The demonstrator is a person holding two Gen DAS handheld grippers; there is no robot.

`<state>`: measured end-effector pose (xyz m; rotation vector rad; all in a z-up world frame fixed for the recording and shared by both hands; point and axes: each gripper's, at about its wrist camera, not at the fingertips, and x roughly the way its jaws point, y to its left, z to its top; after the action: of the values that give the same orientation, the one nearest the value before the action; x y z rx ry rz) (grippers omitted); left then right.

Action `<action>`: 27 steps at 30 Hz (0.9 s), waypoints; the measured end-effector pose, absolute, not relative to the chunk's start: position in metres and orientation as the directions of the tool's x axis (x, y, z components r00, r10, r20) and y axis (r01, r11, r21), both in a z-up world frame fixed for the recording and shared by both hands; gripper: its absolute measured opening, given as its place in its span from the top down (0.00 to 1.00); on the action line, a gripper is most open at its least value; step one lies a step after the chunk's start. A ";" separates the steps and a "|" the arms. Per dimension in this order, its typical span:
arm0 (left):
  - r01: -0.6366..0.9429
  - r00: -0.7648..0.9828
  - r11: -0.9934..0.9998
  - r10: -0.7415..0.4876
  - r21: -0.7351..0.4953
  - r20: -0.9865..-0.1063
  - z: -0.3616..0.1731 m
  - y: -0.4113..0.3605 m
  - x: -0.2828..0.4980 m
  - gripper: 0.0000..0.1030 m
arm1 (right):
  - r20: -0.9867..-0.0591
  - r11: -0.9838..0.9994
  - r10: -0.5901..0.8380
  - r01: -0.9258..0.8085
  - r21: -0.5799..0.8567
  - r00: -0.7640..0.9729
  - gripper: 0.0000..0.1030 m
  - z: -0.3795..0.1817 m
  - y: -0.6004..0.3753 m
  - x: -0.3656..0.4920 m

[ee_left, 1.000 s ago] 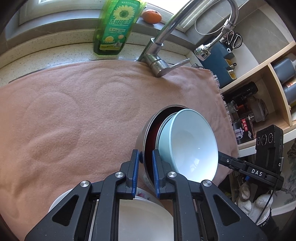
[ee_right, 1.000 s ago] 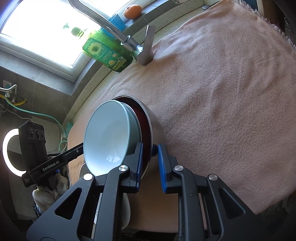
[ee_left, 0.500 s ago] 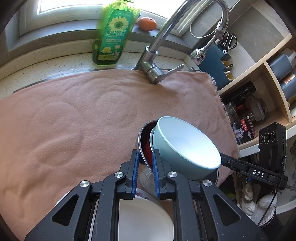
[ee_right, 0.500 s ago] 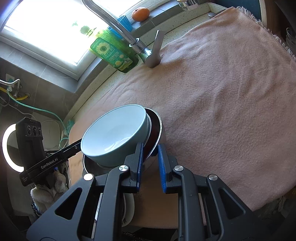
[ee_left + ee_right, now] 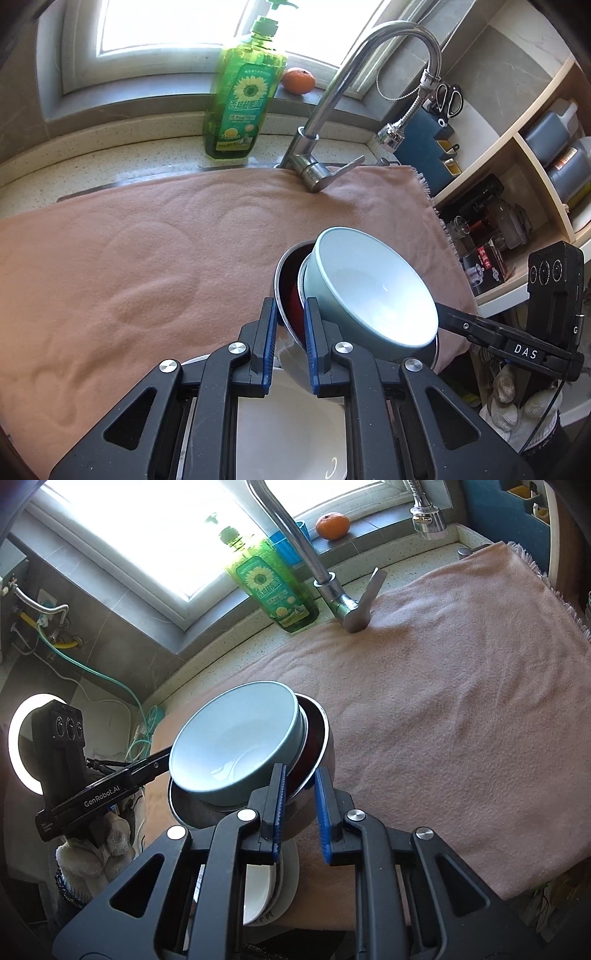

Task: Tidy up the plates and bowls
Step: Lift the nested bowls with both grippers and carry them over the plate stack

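Left gripper (image 5: 289,322) and right gripper (image 5: 300,794) clamp opposite rims of steel bowl (image 5: 314,753), blue bowl (image 5: 373,288) nested inside, above white plates (image 5: 291,432). I judge stack mid-carry; next, level it, then set down.

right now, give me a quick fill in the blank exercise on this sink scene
1. The light blue bowl sits nested inside a ____ bowl.
2. Both the left gripper and the right gripper have their jaws clamped on that outer bowl's ____.
3. The counter is covered by a ____ towel.
4. An ____ rests on the windowsill.

Missing words: metal; rim; pink; orange
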<state>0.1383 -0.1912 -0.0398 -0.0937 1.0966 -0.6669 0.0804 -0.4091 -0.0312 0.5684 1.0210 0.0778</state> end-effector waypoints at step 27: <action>0.365 0.349 0.855 -0.492 -0.368 -0.797 -0.045 -0.108 0.081 0.88 | -0.791 0.922 0.315 0.029 0.387 0.524 0.85 -0.021 -0.309 0.049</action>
<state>0.0808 -0.1075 -0.0447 -0.1340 1.0797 -0.5575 0.0485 -0.3090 -0.0212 0.3768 1.0102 0.1762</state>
